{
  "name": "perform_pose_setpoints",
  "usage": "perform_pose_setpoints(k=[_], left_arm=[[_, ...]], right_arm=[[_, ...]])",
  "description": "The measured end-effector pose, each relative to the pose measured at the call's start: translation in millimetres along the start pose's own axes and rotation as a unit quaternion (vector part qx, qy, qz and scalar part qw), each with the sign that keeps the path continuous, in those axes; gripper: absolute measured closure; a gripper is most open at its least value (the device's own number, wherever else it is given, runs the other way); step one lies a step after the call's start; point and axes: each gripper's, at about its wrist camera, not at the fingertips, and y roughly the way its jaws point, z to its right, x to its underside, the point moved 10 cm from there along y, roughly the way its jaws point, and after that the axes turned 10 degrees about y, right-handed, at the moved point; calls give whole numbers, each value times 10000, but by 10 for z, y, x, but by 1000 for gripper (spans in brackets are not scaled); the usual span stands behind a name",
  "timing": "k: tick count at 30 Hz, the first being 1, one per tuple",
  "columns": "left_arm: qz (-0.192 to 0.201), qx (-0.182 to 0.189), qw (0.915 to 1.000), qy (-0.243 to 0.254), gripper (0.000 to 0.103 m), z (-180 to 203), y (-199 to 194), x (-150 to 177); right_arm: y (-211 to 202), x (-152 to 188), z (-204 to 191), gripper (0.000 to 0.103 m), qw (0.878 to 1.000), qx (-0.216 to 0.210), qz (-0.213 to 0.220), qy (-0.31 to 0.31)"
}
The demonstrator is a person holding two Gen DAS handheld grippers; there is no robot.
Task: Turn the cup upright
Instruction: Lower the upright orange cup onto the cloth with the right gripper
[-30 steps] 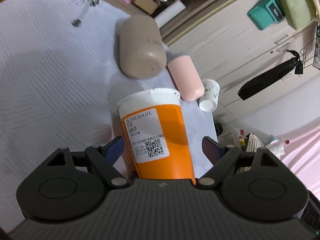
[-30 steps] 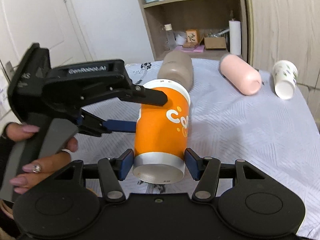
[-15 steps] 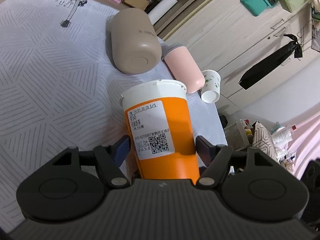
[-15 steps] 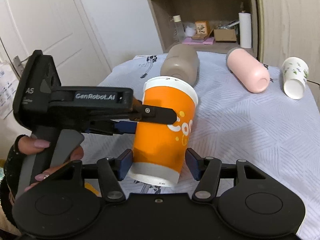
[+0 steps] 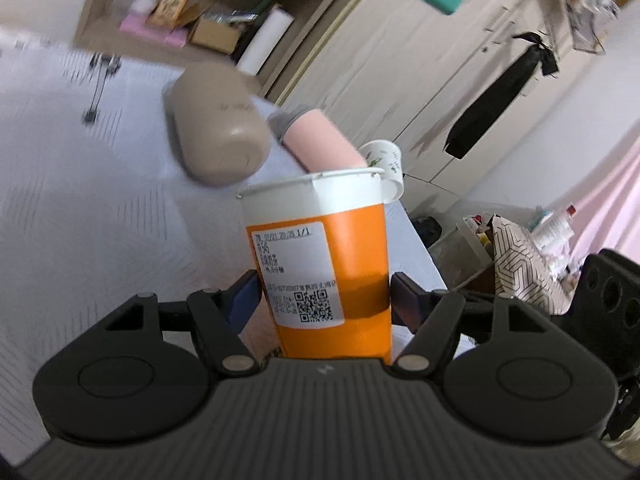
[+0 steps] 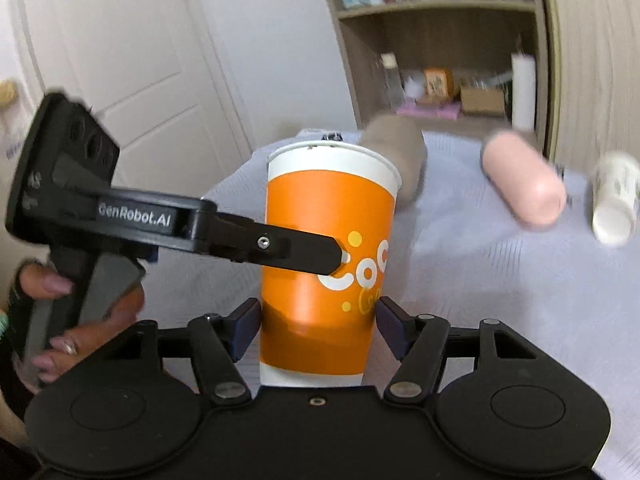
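An orange paper cup (image 6: 328, 264) with a white rim stands nearly upright, rim up, above the white patterned table (image 6: 500, 280). Both grippers hold it. My right gripper (image 6: 316, 320) is shut on its lower part, one blue pad on each side. My left gripper (image 5: 322, 300) is shut on it too; it shows in the left wrist view as the orange cup (image 5: 320, 264) with a white label and QR code. In the right wrist view the left gripper's black finger (image 6: 296, 252) crosses the cup's front. The cup's base is hidden.
A tan bottle (image 6: 396, 152), a pink bottle (image 6: 524, 184) and a small white paper cup (image 6: 614, 200) lie on their sides at the table's far side. A wooden shelf unit (image 6: 440, 40) stands behind the table. A door (image 6: 120, 60) is at the left.
The left gripper closed on the orange cup. Both grippers have swung the cup from tilted to nearly upright. The views are blurred by this motion.
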Motion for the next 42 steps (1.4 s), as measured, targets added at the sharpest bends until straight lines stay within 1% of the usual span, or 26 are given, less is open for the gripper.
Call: perform_pose_setpoints(k=[4, 8, 11, 15, 17, 19, 22, 26, 29, 31, 34, 38, 41, 42], left_arm=[[272, -139, 9988, 376, 34, 64, -129, -173], [664, -222, 9943, 808, 34, 107, -207, -327], [772, -269, 9935, 792, 34, 29, -192, -372], [1032, -289, 9895, 971, 34, 7, -229, -448], [1106, -394, 9866, 1130, 34, 16, -254, -482], [1138, -475, 9852, 1187, 34, 10, -262, -515], [1181, -545, 9836, 1253, 34, 9, -224, -571], [1147, -668, 9798, 1497, 34, 44, -107, -586], [1064, -765, 9786, 1586, 34, 32, 2, -567], [1050, -762, 9790, 1572, 34, 21, 56, -564], [1027, -684, 9797, 1583, 34, 12, 146, -575], [999, -722, 9779, 1691, 34, 20, 264, -556], [898, -833, 9757, 1819, 33, 30, 346, -504], [926, -835, 9750, 1840, 33, 39, 347, -497]], right_arm=[[-14, -152, -49, 34, 9991, -59, 228, -353], [11, -247, -89, 35, 9953, 143, 478, -826], [87, -287, -96, 35, 9947, 179, 592, -821], [111, -333, -141, 35, 9850, 436, 1136, -1227], [125, -370, -147, 35, 9820, 404, 1316, -1296], [144, -428, -144, 35, 9802, 315, 1412, -1350], [171, -480, -121, 35, 9783, 300, 1494, -1405], [250, -484, -84, 35, 9738, 587, 1541, -1563], [334, -491, -9, 35, 9744, 711, 1509, -1511], [361, -480, 24, 35, 9741, 756, 1519, -1492], [390, -477, 83, 35, 9716, 932, 1548, -1529], [449, -493, 182, 35, 9760, 968, 1452, -1303], [501, -459, 250, 35, 9806, 916, 1332, -1106], [509, -449, 268, 35, 9813, 893, 1338, -1058]])
